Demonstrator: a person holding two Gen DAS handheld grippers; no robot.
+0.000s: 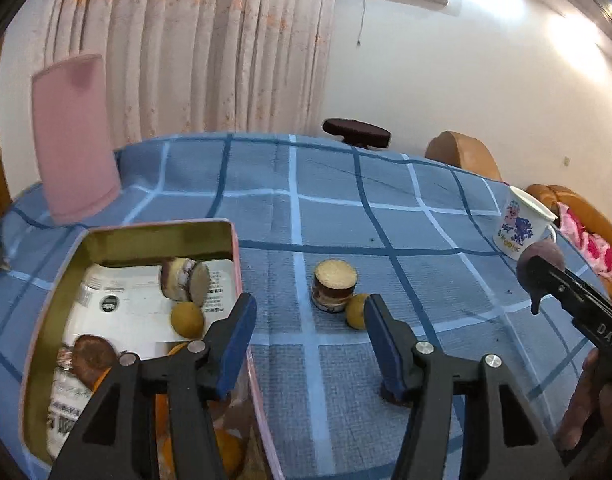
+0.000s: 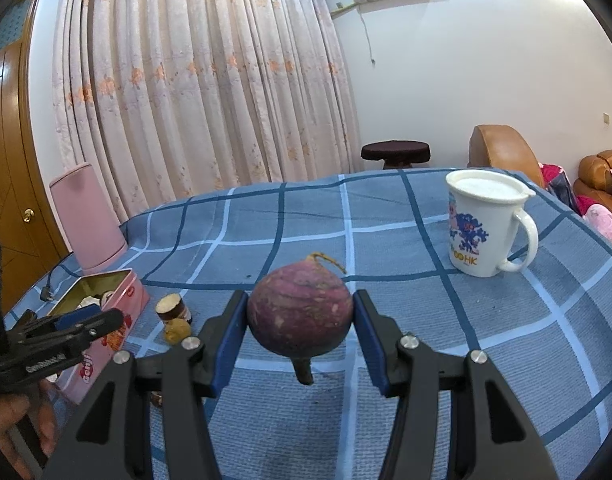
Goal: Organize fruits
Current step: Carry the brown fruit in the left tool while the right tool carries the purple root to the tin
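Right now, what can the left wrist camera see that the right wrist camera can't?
Only the left wrist view shows inside the pink tin: a paper lining, a small yellow fruit and a cut chunk.

Only the right wrist view shows the wooden door and the mug's handle.

Both show the purple root held in the right gripper, the mug, the blue checked cloth, and the open left gripper.

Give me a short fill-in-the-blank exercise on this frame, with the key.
1. The right gripper is shut on a round ____ vegetable.
2. The left gripper is ____, nothing between its fingers.
3. The white mug stands on a checked ____ cloth.

Missing: purple; open; blue
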